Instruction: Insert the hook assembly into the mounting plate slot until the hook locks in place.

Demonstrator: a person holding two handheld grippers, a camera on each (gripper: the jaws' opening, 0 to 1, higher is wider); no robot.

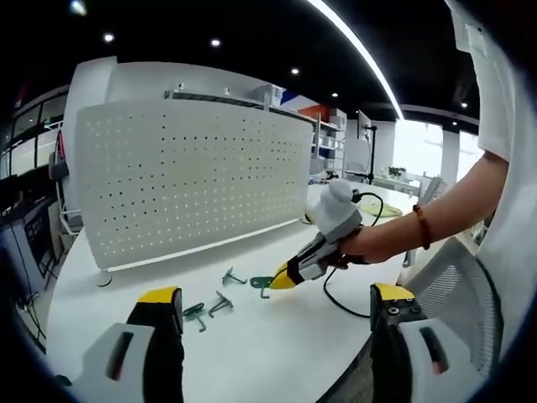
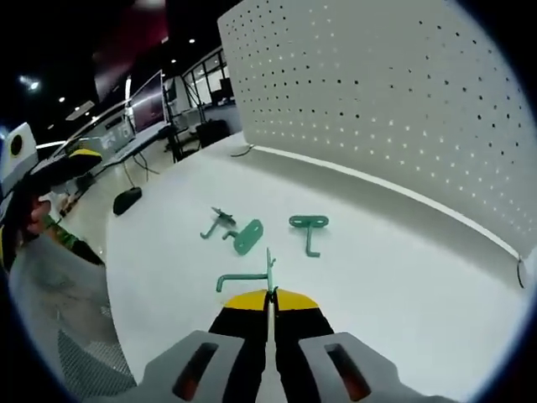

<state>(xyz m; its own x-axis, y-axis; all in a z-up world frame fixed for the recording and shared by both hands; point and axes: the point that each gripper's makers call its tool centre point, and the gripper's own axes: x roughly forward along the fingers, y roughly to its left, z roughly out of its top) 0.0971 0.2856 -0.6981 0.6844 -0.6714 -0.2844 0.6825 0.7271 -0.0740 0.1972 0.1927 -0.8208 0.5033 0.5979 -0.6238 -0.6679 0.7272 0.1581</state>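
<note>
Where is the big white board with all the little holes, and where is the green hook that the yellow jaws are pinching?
White perforated metal board (image 2: 394,109), right gripper view: middle of its holed face.
Green metal hook (image 2: 243,278), right gripper view: its horizontal arm, left of the shut jaws.

White table (image 1: 277,336), dark ceiling with round spotlights (image 1: 216,42) and a long light strip (image 1: 357,46), bright windows (image 1: 419,147) at far right, shelving (image 1: 329,134) behind, desks with monitors (image 2: 144,101) in the dim background, mesh chair (image 1: 457,294).
</note>
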